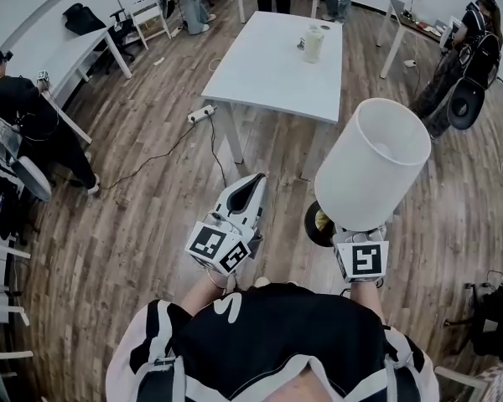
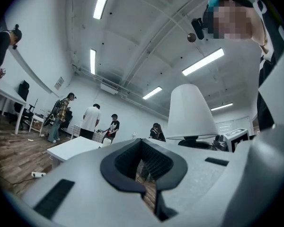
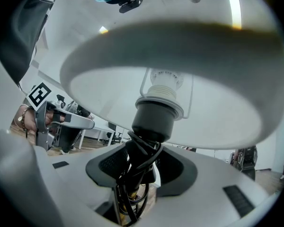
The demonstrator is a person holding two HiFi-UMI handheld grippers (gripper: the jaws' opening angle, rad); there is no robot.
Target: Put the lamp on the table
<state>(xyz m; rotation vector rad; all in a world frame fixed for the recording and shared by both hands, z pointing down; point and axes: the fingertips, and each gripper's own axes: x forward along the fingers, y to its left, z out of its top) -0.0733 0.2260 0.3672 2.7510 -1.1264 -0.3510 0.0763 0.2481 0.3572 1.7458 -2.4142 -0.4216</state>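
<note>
White shade up, the lamp (image 1: 373, 162) is sitting in the right tool (image 1: 359, 241), well short of the desk (image 1: 277, 74) ahead of both tools; the left tool (image 1: 253, 187) is hovering alongside it.

Its own view is showing the left tool (image 2: 149, 183) with jaws pressed together on nothing.

Only the right gripper view is showing the grip: jaws clamping the thin stem (image 3: 128, 176), cord (image 3: 144, 150) wound round it, just under the socket (image 3: 154, 117). It is probably handling light but top-heavy, the shade denting easily, so the stem is looking like the safest hold.

Open workroom: white tables (image 1: 272, 69), strip lights (image 2: 103, 1)
</note>
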